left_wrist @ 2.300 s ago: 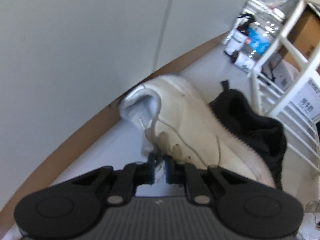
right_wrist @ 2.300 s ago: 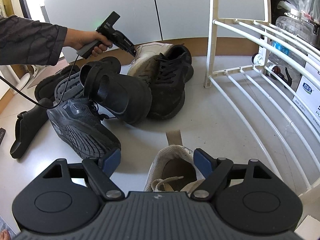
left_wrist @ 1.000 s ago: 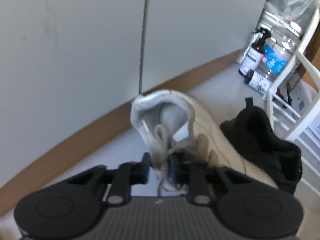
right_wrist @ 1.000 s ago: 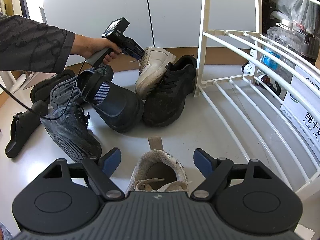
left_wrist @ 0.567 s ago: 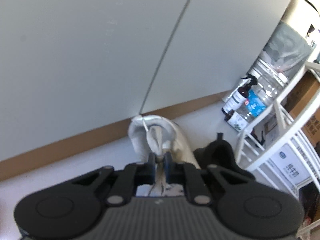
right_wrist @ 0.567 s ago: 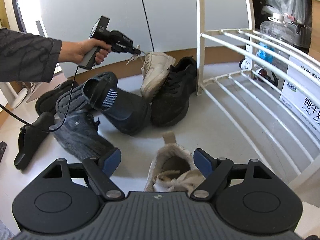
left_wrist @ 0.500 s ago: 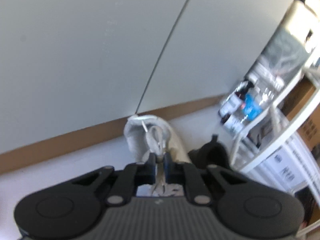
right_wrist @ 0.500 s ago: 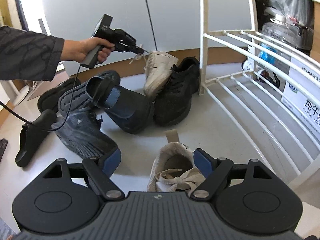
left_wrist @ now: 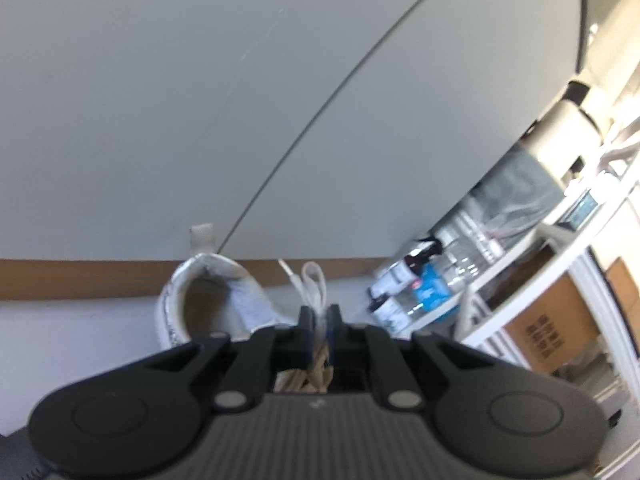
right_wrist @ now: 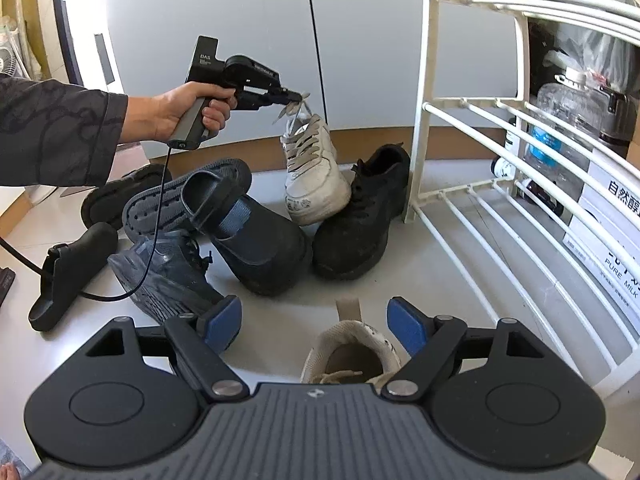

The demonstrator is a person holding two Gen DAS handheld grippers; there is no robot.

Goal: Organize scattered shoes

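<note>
Your left claw [right_wrist: 298,98] is clamped on the laces [left_wrist: 314,284] of the white sneaker [right_wrist: 314,172], which hangs from it heel-up, its toe down against the black lace-up shoe [right_wrist: 360,216] beside the white wire rack [right_wrist: 500,152]. Your left hand [right_wrist: 188,110] grips the handle, the patterned sleeve [right_wrist: 56,132] behind it. Through the left wrist camera you look into the sneaker's heel opening, with the grey wall panels [left_wrist: 200,100] behind.

Your right claw [right_wrist: 314,318] stands apart, pressing on nothing, hovering over the second white sneaker [right_wrist: 352,354] on the floor [right_wrist: 280,320], whose heel opening lies between the 2 blue pads [right_wrist: 224,318].

The rest sit in a heap on the left: a dark slip-on [right_wrist: 244,232] tilted over a blue-grey trainer [right_wrist: 168,272], and a black sandal [right_wrist: 64,272] on its side.
</note>
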